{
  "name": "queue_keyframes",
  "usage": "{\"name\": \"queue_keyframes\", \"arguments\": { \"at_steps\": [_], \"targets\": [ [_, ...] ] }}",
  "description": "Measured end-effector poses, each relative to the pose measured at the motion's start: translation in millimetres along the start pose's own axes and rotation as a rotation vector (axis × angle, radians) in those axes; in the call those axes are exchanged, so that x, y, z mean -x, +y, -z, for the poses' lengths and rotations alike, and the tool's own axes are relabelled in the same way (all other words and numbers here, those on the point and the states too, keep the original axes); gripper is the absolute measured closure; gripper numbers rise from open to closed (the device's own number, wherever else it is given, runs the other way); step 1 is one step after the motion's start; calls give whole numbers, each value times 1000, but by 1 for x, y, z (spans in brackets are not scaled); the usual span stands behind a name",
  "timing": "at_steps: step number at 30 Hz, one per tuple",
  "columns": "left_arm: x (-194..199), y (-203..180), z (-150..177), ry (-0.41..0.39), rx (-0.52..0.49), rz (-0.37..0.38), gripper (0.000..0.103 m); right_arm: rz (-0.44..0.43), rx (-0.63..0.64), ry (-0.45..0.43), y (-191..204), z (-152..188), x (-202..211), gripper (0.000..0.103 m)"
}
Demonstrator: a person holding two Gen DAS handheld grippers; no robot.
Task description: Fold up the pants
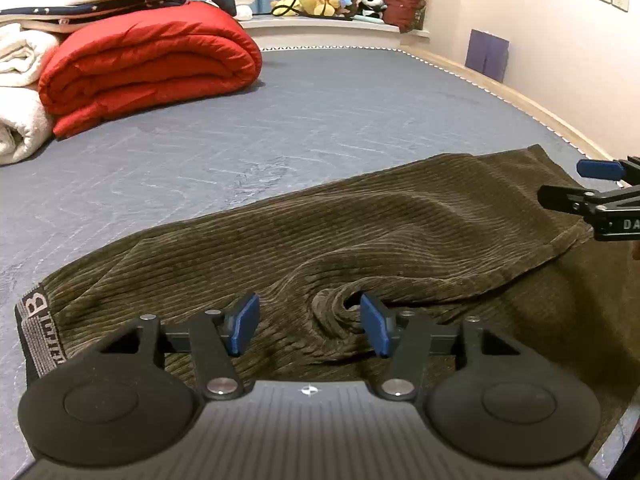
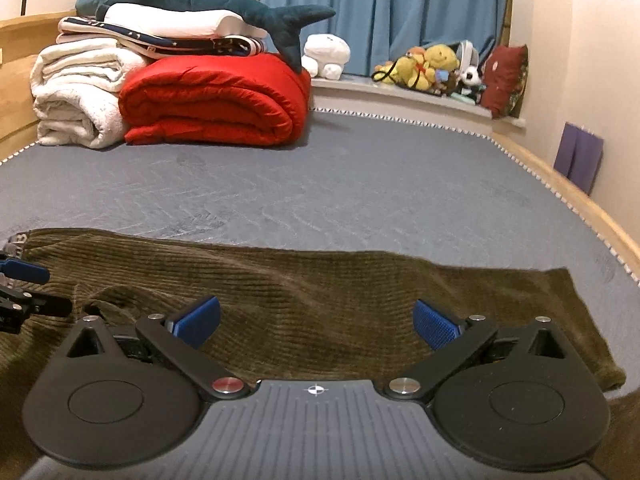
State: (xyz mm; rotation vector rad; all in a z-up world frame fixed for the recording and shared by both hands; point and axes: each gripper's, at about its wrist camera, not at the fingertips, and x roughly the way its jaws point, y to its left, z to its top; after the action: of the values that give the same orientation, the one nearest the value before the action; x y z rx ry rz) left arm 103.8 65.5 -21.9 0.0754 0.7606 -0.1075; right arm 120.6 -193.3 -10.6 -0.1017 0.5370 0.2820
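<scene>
Pants [image 1: 360,232] flat on bed [image 1: 280,128], both grippers agape above.

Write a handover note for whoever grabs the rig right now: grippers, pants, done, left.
Left gripper: open, holding nothing, low over a swirled pucker in the cloth near the waistband.
Right gripper: open wide, holding nothing, over the leg end.
Pants: olive corduroy, lying lengthwise across the grey bed, apparently already folded leg over leg, wrinkled in the middle.
Done: apparently the lengthwise fold.
Left: smooth the pucker, then probably fold the hem over to the waistband.
</scene>
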Motion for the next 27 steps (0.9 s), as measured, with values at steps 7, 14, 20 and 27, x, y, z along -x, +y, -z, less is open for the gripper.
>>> {"name": "queue_keyframes", "arguments": {
  "at_steps": [7,14,20,27],
  "targets": [
    [-7,-2,-3,6,-16,3,46,16,8,-32,4,-3,-7,1],
    [-10,1,-8,10,-20,27,58,-9,-20,-60,1,-10,-10,1],
    [4,38,-23,-56,37,20,58,-56,-37,-51,2,-15,-13,4],
    [-15,100,-23,-18,122,-62,58,-77,-18,-60,5,-18,-9,20]
  ]
}}
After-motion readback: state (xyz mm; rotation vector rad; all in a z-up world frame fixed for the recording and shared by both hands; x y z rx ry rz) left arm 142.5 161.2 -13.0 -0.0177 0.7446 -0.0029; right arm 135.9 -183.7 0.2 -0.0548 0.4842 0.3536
